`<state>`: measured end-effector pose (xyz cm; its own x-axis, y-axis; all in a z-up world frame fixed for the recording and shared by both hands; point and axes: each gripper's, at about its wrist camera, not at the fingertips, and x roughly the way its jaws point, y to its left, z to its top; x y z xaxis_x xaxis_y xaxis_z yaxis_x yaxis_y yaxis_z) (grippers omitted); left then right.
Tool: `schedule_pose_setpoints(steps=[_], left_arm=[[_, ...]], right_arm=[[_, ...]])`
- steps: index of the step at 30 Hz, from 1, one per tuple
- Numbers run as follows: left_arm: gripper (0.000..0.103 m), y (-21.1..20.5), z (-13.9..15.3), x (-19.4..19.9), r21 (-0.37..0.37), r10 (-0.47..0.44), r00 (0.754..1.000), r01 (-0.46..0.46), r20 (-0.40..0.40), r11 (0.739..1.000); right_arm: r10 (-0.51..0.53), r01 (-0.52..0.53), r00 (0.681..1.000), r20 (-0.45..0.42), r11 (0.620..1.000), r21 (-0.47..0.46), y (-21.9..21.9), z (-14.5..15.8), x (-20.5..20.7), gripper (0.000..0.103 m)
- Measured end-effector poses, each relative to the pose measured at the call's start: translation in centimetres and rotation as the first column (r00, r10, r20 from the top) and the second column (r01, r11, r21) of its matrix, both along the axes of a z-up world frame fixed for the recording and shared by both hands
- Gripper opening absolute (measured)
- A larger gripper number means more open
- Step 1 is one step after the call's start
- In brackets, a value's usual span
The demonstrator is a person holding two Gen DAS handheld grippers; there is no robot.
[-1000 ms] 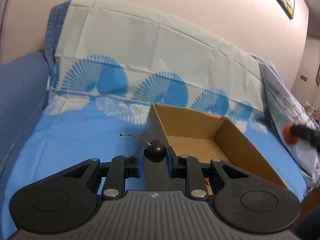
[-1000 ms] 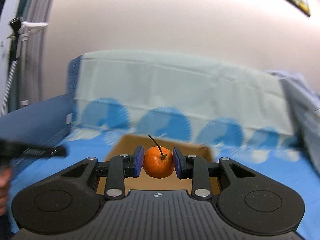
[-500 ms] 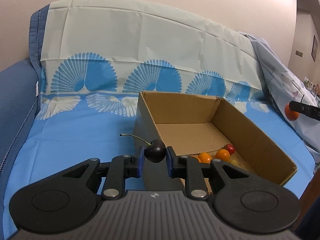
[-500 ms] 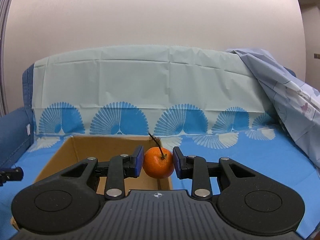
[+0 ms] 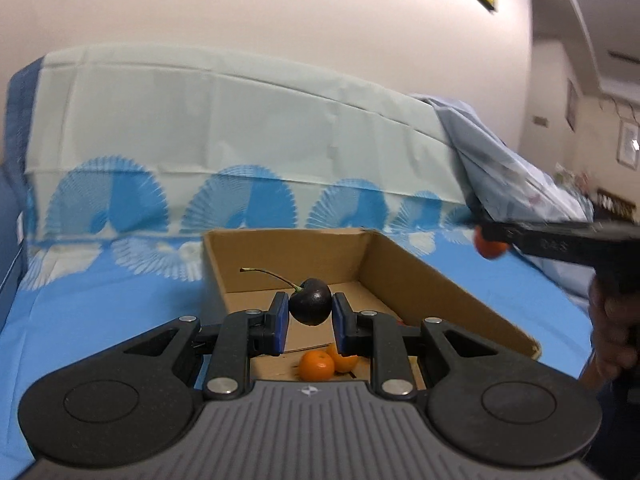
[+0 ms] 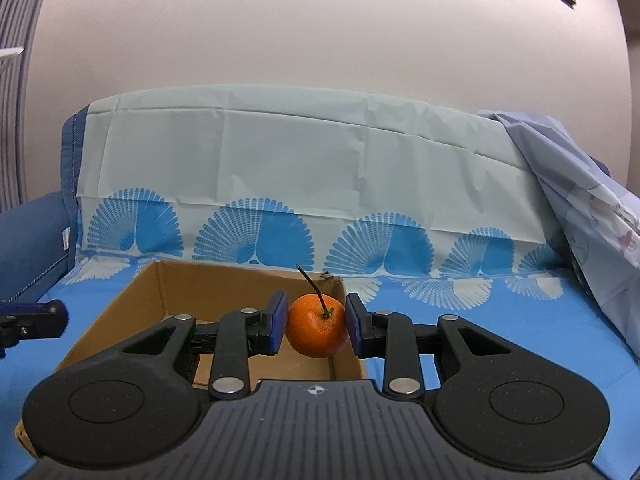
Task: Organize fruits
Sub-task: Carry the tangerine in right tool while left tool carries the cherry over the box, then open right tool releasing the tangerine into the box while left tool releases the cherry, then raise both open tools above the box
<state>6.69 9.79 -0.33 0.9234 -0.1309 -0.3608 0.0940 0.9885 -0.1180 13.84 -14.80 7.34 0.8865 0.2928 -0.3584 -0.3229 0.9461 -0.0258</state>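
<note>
The left tool (image 5: 307, 322) pinches a dark cherry (image 5: 311, 306) above the cardboard box (image 5: 440, 300), presumably for dropping beside the oranges (image 5: 317, 365) inside. The right tool (image 6: 316, 330) pinches a stemmed mandarin (image 6: 316, 331) over the box's right wall for the same reason.

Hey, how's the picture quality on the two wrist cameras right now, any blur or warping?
Left wrist view: motion-smeared, the sofa cover and the other gripper's arm at the right edge soft, though the cherry stays crisp. Right wrist view: sharp throughout, the mandarin and cardboard box clean. Both: fisheye bending of walls and edges, soft even light, no glare.
</note>
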Motion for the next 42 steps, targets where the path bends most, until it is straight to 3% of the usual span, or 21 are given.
schedule_pose_setpoints(steps=[13,23,24,25,27,29,32,37,42], left_arm=[[0.025,-1.9,-2.0,2.7,0.044,-0.018,0.998,0.020,-0.061,0.999],[0.026,-2.2,-2.1,3.4,0.079,-0.013,0.998,0.018,-0.058,0.997],[0.030,-2.2,-2.2,3.4,0.079,-0.010,0.998,0.014,-0.061,0.997],[0.049,-2.2,-2.2,3.6,0.078,-0.006,0.997,0.012,-0.071,0.997],[0.062,-2.1,-2.3,3.5,0.076,0.012,0.998,-0.007,-0.065,0.997],[0.063,-2.0,-2.1,3.3,0.071,0.017,0.998,-0.013,-0.060,0.997],[0.063,-2.0,-1.8,2.9,0.069,0.021,0.999,-0.018,-0.048,0.997],[0.081,-2.4,-1.4,1.2,0.088,0.021,0.999,-0.019,-0.027,0.996],[0.085,-3.7,-0.6,-1.6,0.130,-0.027,1.000,0.026,0.003,0.991]], right_arm=[[0.063,-0.064,0.998,-0.018,0.995,-0.074,1.8,-0.7,0.3,0.033],[0.089,-0.093,0.995,-0.049,0.992,-0.088,2.4,-1.1,0.8,0.034],[0.095,-0.100,0.993,-0.064,0.991,-0.086,2.5,-1.2,1.0,0.036],[0.100,-0.108,0.991,-0.091,0.991,-0.081,2.6,-1.4,1.2,0.040],[0.097,-0.108,0.988,-0.121,0.991,-0.081,2.8,-1.7,1.5,0.053],[0.094,-0.104,0.988,-0.125,0.992,-0.072,2.8,-1.7,1.5,0.059],[0.075,-0.084,0.987,-0.140,0.995,-0.058,2.4,-1.7,1.5,0.075],[0.056,-0.064,0.986,-0.155,0.997,-0.042,1.5,-1.8,1.2,0.100],[0.034,-0.032,0.982,-0.187,0.999,0.015,-0.5,-1.5,0.3,0.102]])
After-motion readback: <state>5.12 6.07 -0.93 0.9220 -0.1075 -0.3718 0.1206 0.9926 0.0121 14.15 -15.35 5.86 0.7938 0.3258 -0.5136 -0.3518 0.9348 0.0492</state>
